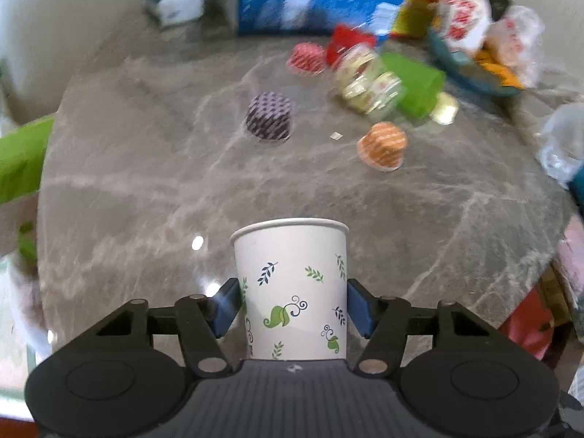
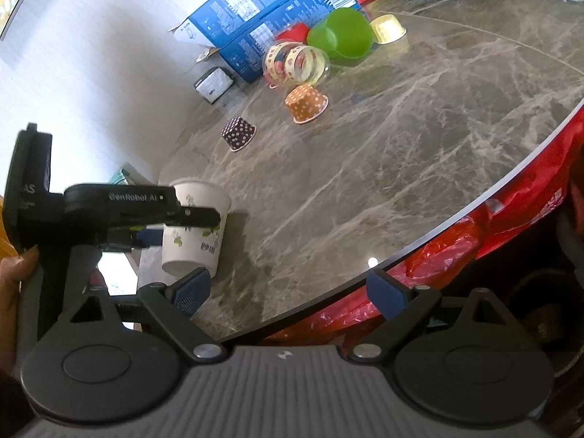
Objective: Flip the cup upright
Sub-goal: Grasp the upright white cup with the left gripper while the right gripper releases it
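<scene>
A white paper cup with green and blue leaf prints [image 1: 292,284] sits between the blue pads of my left gripper [image 1: 292,304], mouth up and roughly upright. The gripper is shut on its sides. In the right wrist view the same cup [image 2: 197,241] shows at the left, held by the left gripper [image 2: 171,224] just above the grey marble table [image 2: 365,168], slightly tilted. My right gripper [image 2: 288,294] is open and empty, over the table's near edge, to the right of the cup.
Small patterned cups stand upside down on the table: purple [image 1: 269,117], orange [image 1: 383,143] and red [image 1: 306,57]. A clear jar [image 1: 368,82] lies by a green cup [image 1: 416,84]. Blue boxes [image 1: 310,0] and a bowl with bags [image 1: 474,54] stand at the back. Red bags [image 2: 492,219] hang beyond the table edge.
</scene>
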`<action>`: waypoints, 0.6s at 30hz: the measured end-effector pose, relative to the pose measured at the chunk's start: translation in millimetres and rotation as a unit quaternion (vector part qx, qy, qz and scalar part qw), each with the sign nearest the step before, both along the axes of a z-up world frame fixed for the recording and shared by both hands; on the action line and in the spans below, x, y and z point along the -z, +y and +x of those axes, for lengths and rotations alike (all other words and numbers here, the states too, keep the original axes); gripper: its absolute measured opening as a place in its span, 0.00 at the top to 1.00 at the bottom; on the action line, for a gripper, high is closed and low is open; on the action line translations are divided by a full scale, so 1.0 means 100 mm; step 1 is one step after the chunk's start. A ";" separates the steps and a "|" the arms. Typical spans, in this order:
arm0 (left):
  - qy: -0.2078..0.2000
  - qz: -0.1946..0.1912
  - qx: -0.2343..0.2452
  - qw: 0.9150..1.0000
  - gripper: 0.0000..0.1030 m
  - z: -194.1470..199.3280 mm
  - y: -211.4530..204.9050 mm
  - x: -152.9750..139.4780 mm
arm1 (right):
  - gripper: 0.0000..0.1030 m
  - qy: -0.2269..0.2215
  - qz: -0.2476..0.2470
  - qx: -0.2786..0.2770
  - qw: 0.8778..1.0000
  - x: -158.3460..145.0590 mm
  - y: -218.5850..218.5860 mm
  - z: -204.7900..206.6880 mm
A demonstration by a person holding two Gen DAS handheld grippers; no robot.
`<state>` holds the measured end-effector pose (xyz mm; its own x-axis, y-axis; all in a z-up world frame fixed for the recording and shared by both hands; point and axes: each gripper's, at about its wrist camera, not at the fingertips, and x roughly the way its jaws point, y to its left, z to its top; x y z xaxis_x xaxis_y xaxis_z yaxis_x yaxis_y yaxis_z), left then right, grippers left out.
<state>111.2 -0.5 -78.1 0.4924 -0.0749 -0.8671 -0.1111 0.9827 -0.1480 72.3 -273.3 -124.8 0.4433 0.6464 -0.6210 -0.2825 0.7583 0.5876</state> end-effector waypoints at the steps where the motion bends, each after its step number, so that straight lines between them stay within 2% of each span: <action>1: -0.010 0.000 0.010 1.000 0.37 0.00 -0.01 -0.02 | 0.09 -0.001 -0.001 -0.001 1.000 0.00 0.00 0.00; 8: -0.088 -0.047 0.055 0.994 0.37 0.12 0.00 -0.09 | 0.09 -0.003 0.011 0.008 1.000 -0.01 -0.03 0.05; 9: -0.101 -0.043 0.059 0.992 0.37 0.16 -0.04 -0.10 | 0.09 -0.004 0.011 0.009 1.000 -0.02 -0.02 0.06; 12: -0.153 0.008 0.065 0.986 0.39 0.28 -0.19 -0.09 | 0.09 -0.007 0.012 0.012 1.000 -0.03 0.00 0.08; 15: -0.183 0.000 0.069 0.981 0.40 0.33 -0.22 0.02 | 0.09 -0.011 0.006 0.015 1.000 -0.03 0.02 0.08; 18: -0.217 0.016 0.065 0.974 0.40 0.25 -0.24 0.11 | 0.09 -0.018 0.000 0.018 1.000 -0.01 0.04 0.05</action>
